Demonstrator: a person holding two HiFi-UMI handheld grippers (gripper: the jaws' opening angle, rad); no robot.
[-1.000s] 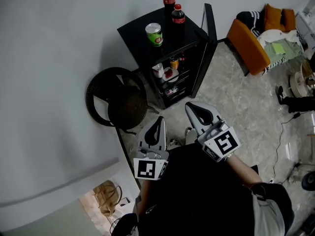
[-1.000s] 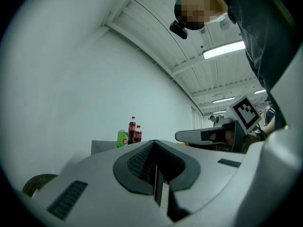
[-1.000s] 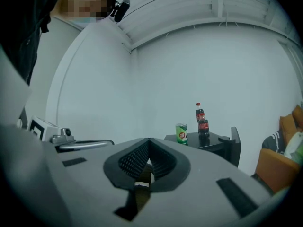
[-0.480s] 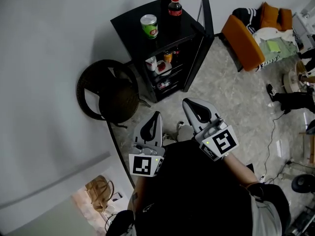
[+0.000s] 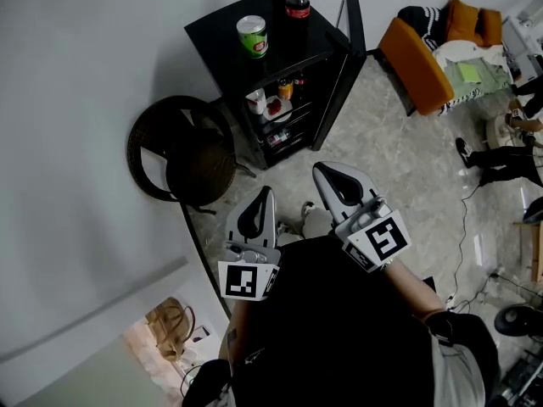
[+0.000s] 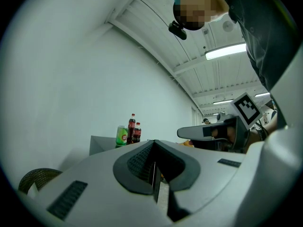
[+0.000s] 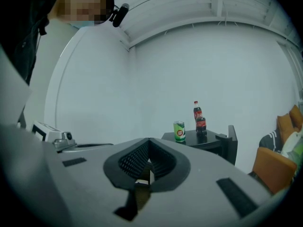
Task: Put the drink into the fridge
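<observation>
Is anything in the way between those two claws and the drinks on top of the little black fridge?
Nothing visible. Only bare floor separates the left gripper and right gripper from the fridge; the green can and cola bottles stand unobstructed on top. The wicker chair sits off to the side.
</observation>
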